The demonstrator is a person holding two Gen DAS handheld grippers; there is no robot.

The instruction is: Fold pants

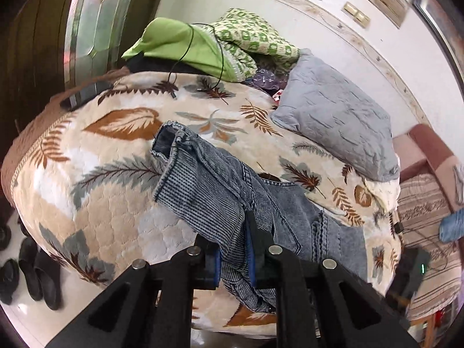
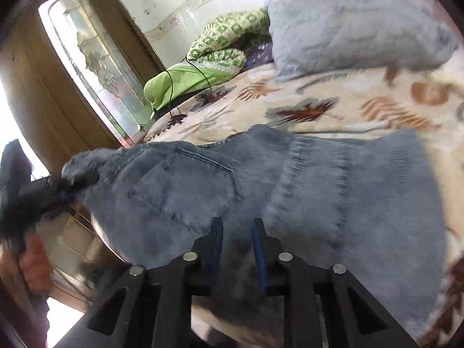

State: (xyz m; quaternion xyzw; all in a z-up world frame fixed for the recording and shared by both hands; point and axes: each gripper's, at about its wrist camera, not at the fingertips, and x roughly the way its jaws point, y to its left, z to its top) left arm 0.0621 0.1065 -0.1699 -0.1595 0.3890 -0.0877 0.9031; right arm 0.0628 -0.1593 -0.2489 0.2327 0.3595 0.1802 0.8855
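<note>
1. Left hand-held gripper [image 1: 235, 249]: clamped on a bunched fold of the pants [image 1: 232, 191], lower centre of frame.
2. Right hand-held gripper [image 2: 237, 232]: closed on denim at lower centre, blurred.
3. Pants: stretched across the leaf-patterned bed [image 1: 101, 191], one hem at centre.
4. Grey pillow [image 1: 339, 116]: upper right.

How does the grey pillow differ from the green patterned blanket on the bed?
The grey pillow is plain, quilted and lies as one flat slab; the green patterned blanket is a green-and-cream print, bunched into a heap. The pillow sits nearer the jeans; the blanket lies farther back, by the wall. Both rest on the leaf-print bedspread.
</note>
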